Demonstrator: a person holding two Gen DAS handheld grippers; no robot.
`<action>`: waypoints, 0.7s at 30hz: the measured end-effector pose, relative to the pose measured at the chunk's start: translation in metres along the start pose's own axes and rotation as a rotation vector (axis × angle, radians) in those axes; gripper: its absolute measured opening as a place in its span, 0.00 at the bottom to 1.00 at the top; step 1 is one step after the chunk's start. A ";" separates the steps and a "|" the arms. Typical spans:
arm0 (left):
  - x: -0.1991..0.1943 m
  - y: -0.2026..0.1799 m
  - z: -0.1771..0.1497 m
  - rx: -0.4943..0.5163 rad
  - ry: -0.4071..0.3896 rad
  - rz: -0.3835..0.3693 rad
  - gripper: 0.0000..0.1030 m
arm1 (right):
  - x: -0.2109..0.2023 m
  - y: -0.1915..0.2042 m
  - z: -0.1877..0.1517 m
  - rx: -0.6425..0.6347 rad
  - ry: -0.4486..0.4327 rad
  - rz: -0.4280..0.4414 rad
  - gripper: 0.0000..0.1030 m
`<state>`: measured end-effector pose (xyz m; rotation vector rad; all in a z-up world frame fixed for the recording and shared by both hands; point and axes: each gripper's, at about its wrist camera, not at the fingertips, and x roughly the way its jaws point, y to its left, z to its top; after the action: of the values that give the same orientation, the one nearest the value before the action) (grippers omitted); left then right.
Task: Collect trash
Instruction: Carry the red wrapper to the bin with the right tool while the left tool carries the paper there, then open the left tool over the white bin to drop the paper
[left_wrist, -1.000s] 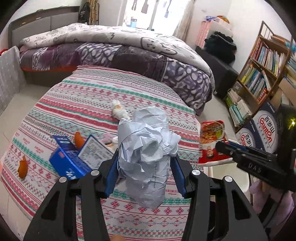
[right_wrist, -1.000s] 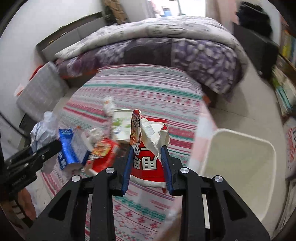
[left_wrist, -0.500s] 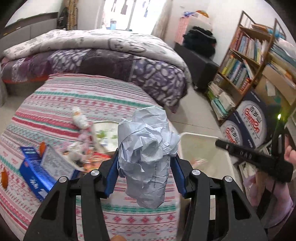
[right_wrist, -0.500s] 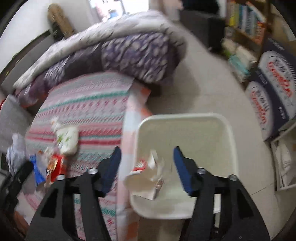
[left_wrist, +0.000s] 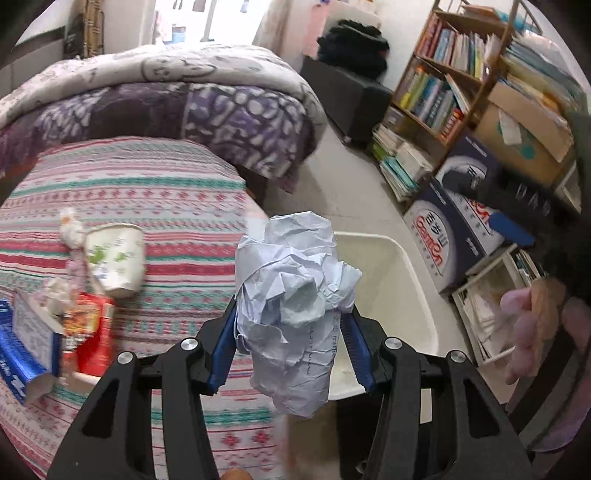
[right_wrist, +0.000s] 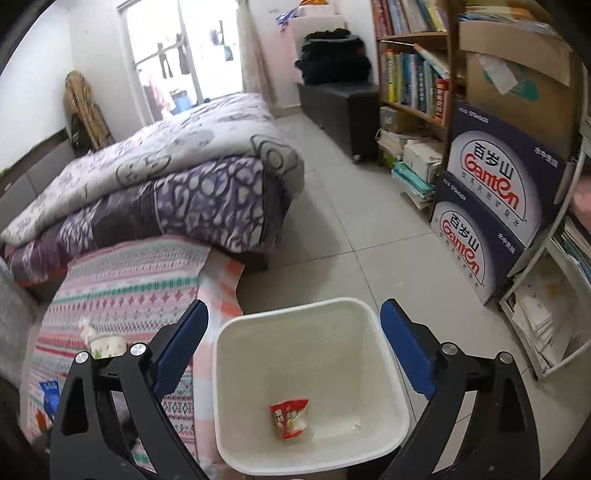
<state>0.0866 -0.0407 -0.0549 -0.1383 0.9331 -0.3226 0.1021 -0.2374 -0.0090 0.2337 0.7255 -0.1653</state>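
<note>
My left gripper (left_wrist: 290, 345) is shut on a crumpled ball of white paper (left_wrist: 293, 295), held above the table's right edge next to the white bin (left_wrist: 406, 280). My right gripper (right_wrist: 293, 339) is open and empty above the white bin (right_wrist: 369, 317). A red snack wrapper (right_wrist: 290, 417) lies on the bin's floor. On the patterned tablecloth (left_wrist: 166, 199) lie a tipped paper cup (left_wrist: 116, 258), a red wrapper (left_wrist: 90, 332), a blue carton (left_wrist: 22, 354) and a small tissue wad (left_wrist: 70, 227).
A bed with a purple and white quilt (right_wrist: 166, 173) stands behind the table. Bookshelves (right_wrist: 413, 74) and stacked blue water cartons (right_wrist: 495, 199) line the right side. Tiled floor (right_wrist: 351, 229) lies between bed and shelves.
My right gripper swung from the table to over the bin, opened and dropped the red wrapper into it. My left gripper carried the paper ball rightward toward the bin.
</note>
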 end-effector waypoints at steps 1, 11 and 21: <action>0.005 -0.004 0.000 -0.002 0.011 -0.017 0.51 | -0.001 -0.003 0.002 0.010 -0.007 0.000 0.88; 0.012 -0.024 0.000 -0.001 -0.002 -0.128 0.80 | -0.008 -0.010 0.008 0.058 -0.044 0.011 0.92; -0.017 0.012 0.000 -0.005 -0.068 0.124 0.82 | -0.010 0.035 -0.004 -0.033 -0.041 0.072 0.93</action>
<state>0.0800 -0.0233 -0.0449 -0.0953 0.8708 -0.1994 0.1001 -0.2019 0.0000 0.2245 0.6781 -0.0891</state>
